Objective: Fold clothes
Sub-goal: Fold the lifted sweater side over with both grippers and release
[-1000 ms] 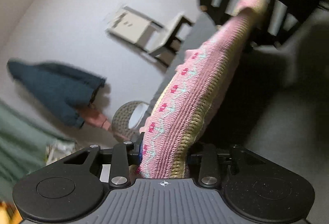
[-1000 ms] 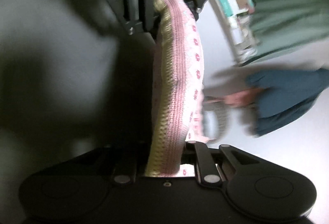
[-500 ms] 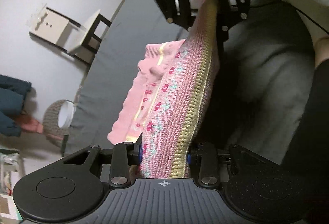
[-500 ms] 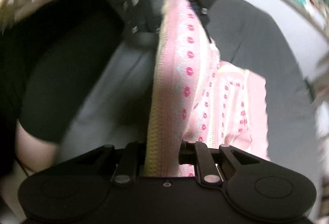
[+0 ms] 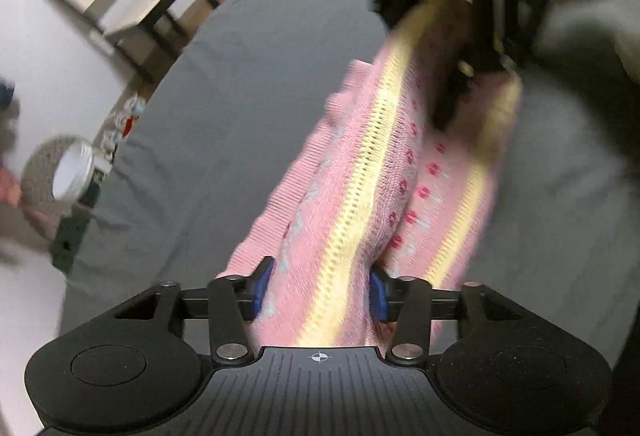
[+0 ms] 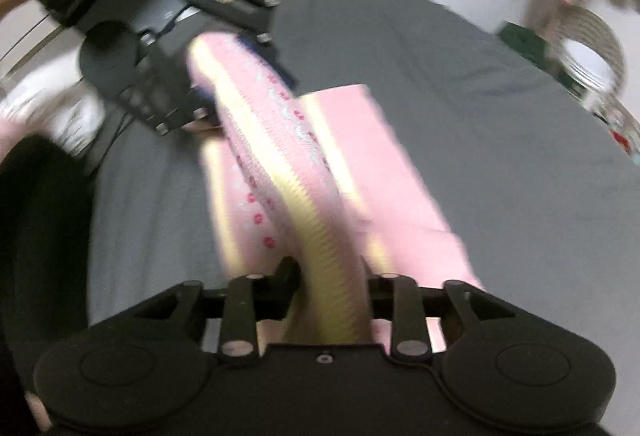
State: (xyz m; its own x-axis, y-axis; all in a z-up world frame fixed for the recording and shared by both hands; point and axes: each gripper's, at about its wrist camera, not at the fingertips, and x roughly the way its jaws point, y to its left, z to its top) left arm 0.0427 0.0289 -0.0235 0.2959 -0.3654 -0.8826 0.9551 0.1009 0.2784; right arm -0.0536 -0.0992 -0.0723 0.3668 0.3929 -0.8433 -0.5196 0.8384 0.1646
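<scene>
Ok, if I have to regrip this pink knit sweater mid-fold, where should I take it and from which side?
Probably at the ribbed yellow-striped hem, where the left hand-held gripper and right hand-held gripper already pinch the pink knit sweater. It hangs bunched over the grey bed, so come from above, fingers across that thick edge.

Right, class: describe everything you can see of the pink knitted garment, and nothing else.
The pink knitted garment looks like soft ribbed wool, with pale yellow stripes and rows of small red motifs. It is bunched into a band stretched between the left gripper and right gripper, both shut on it. The rest hangs down in folds onto the grey bed sheet. Blur hides finer detail.
</scene>
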